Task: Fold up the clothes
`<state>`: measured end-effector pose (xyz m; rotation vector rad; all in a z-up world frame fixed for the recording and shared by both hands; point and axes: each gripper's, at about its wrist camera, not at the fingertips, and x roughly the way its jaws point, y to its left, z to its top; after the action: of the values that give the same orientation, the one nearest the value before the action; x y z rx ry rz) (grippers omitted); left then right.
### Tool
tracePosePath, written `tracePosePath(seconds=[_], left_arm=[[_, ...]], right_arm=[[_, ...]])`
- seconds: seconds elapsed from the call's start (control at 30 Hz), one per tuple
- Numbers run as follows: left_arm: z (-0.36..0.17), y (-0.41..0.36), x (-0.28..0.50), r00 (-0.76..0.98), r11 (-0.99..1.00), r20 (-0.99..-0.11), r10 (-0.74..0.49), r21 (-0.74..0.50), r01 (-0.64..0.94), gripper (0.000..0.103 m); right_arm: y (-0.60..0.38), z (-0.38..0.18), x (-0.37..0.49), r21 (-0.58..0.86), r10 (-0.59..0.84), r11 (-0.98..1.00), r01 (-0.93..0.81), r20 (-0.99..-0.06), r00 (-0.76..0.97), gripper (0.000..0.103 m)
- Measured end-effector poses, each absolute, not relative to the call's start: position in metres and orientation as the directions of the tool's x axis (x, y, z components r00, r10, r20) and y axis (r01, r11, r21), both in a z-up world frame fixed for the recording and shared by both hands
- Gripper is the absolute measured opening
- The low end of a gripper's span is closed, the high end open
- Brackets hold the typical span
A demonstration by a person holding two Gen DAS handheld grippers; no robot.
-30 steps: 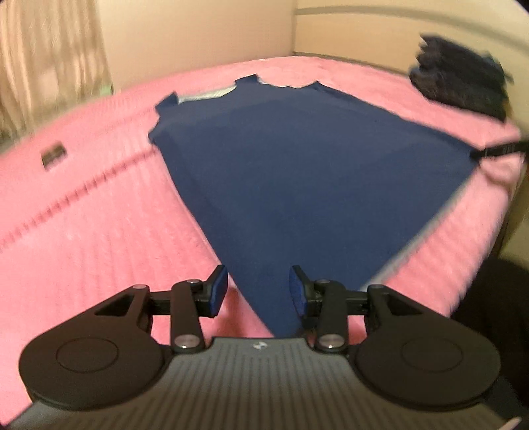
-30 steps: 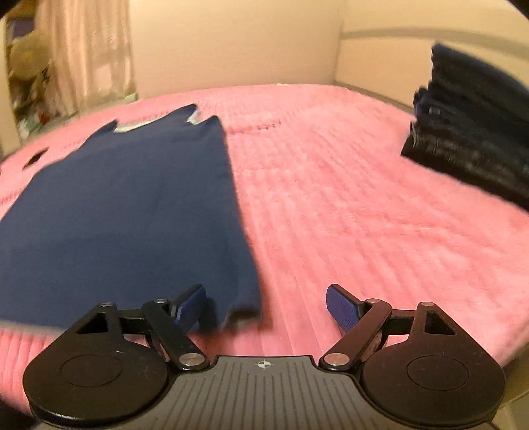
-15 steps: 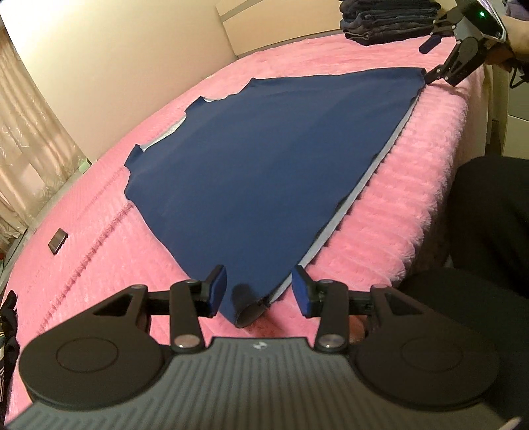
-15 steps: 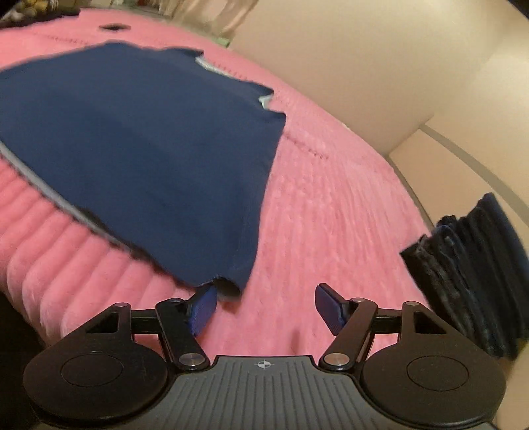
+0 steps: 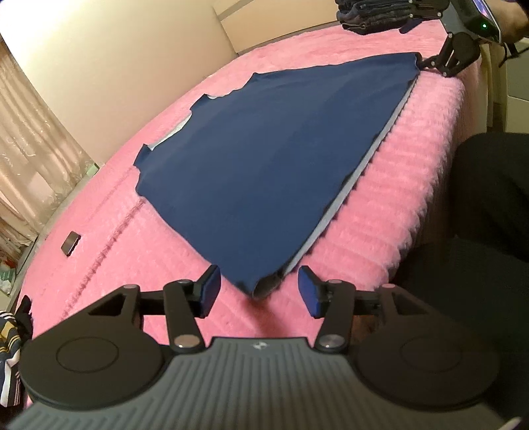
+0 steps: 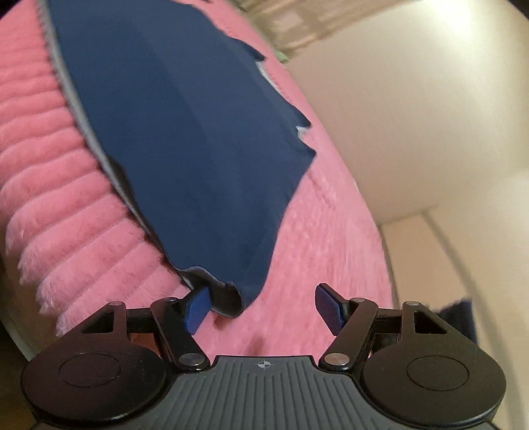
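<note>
Far left, a small dark block (image 5: 70,243) sits alone on the pink ribbed blanket (image 5: 109,211), with some striped clothing (image 5: 10,334) at the frame edge. Left gripper (image 5: 259,291): jaws opening, the near hem corner of the navy shirt (image 5: 264,158) lies between the blue pads, neither pad on the cloth. Shirt is spread flat across the blanket, grey inside showing along the hem by the bed edge, neckline toward the wall. Right gripper (image 6: 263,306), also seen at the shirt's far hem corner in the left wrist view (image 5: 429,63): spread wide, other hem corner just inside its left pad and curled against it, right pad well clear over bare blanket; nothing pinched. Stack of folded dark clothes (image 5: 370,15) behind the right gripper. Person's dark-clad leg (image 5: 489,205) beside the bed on the right.
</note>
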<state>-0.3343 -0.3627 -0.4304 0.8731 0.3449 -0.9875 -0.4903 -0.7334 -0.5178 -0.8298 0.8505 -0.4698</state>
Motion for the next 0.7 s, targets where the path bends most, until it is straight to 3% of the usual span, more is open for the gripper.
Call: tracePosePath(seconds=[0.2,0.27,0.43,0.6,0.7], left_arm=[[-0.431,-0.365,-0.335,0.574,0.31,-0.596,-0.562,0.491,0.814,0.048],[-0.431,-0.369,-0.333,0.581,0.319,-0.599,-0.551,0.492,0.81,0.048],[-0.437,-0.377,-0.33,0.621,0.299,-0.595,-0.51,0.554,0.777,0.048],[-0.439,-0.377,-0.324,0.645,0.304,-0.598,-0.475,0.577,0.758,0.046],[-0.436,-0.38,-0.321,0.637,0.339,-0.598,-0.487,0.543,0.768,0.037]], right_arm=[[-0.722,-0.522,-0.483,-0.813,-0.613,0.582,-0.012,-0.449,0.65,0.068],[-0.721,-0.525,-0.481,-0.818,-0.607,0.574,-0.029,-0.449,0.655,0.054],[-0.729,-0.53,-0.486,-0.832,-0.632,0.554,-0.038,-0.449,0.631,0.047],[-0.734,-0.531,-0.497,-0.827,-0.644,0.561,-0.016,-0.449,0.619,0.047],[-0.734,-0.531,-0.503,-0.827,-0.65,0.562,-0.001,-0.442,0.618,0.047]])
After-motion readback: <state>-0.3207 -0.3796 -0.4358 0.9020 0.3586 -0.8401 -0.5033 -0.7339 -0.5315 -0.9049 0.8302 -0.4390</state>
